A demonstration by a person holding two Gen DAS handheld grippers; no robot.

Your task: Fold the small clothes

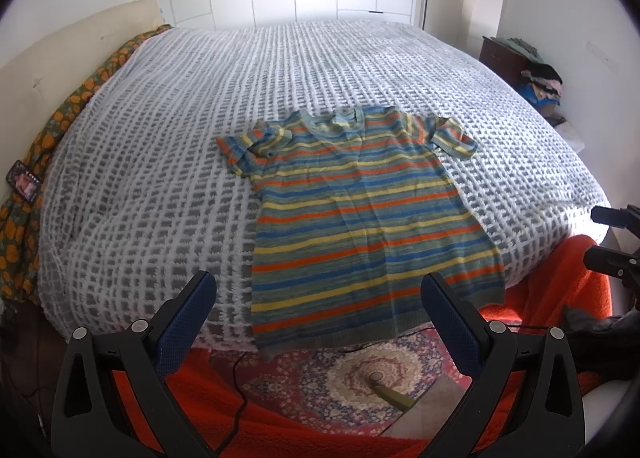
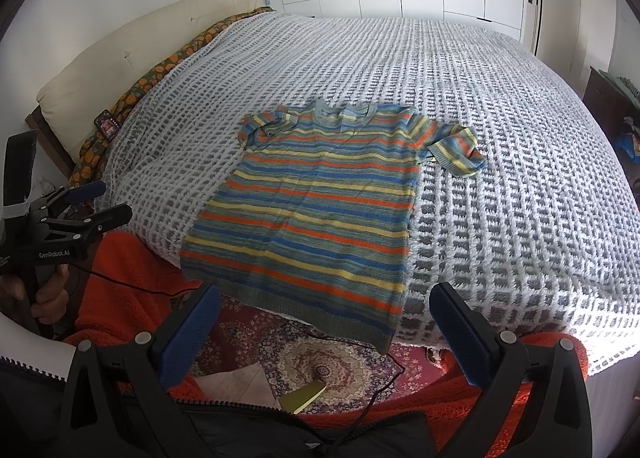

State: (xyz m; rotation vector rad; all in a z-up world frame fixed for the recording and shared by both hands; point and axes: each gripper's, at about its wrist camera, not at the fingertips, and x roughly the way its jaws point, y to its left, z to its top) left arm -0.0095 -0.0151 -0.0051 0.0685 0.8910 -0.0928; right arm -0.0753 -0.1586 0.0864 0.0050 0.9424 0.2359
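Note:
A small striped knit T-shirt (image 1: 360, 210) (image 2: 312, 202) in blue, yellow, orange and green lies flat, front up, on the bed, its hem hanging over the near edge. Both short sleeves are crumpled near the collar. My left gripper (image 1: 318, 294) hovers open just in front of the hem, nothing between its blue pads. My right gripper (image 2: 326, 306) also stands open in front of the hem, holding nothing. The right gripper (image 1: 608, 238) shows at the far right of the left wrist view. The left gripper (image 2: 102, 204), held by a hand, shows at the left of the right wrist view.
A white-and-grey waffle bedspread (image 1: 280, 78) covers the bed. An orange blanket (image 1: 560, 290) drapes at the bed's near edge above a patterned rug (image 1: 360, 378) crossed by a black cable. A cream headboard (image 2: 140, 50) stands left, wardrobes behind, a clothes pile (image 1: 540, 78) right.

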